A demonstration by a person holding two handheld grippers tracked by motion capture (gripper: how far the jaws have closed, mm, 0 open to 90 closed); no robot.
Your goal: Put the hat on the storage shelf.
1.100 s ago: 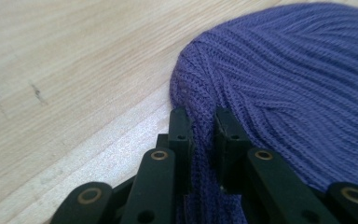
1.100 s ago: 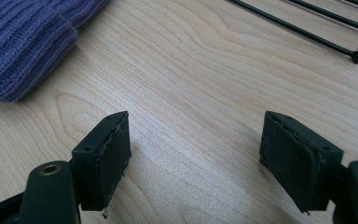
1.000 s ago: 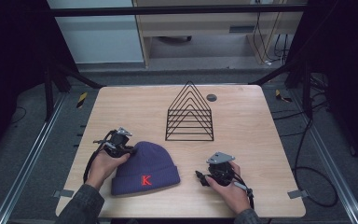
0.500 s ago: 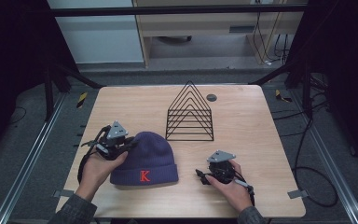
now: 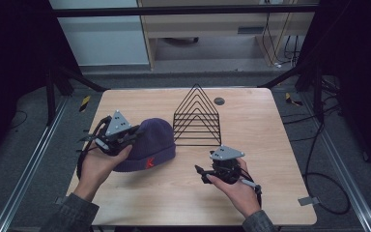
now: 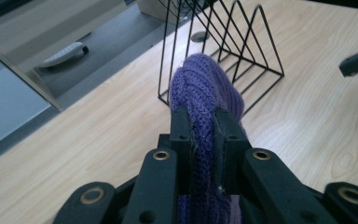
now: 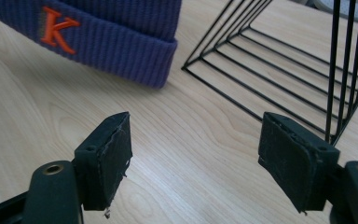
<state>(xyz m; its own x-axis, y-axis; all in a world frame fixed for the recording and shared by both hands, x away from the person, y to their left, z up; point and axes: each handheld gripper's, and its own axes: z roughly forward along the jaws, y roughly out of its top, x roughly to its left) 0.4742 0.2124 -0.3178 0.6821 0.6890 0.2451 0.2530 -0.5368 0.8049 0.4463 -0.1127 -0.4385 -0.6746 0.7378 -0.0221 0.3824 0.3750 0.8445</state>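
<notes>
In the high view, the left claw [image 5: 134, 137] is pinching the purple knit hat [image 5: 149, 142] at its left side, and the hat is hanging at the near left of the bench [image 5: 251, 121], just left of the black wire rack [image 5: 197, 116]. An orange letter K is showing on its folded cuff. The right claw [image 5: 200, 175] is hovering at the near right, holding nothing.

In the left gripper view, both pads are pressing on a thick ribbed fold of the hat [image 6: 204, 102], with the rack [image 6: 223, 42] behind it.

In the right gripper view, the jaws are standing wide apart over bare wood, and the hat's cuff [image 7: 102, 32] is lying at the far left.
</notes>
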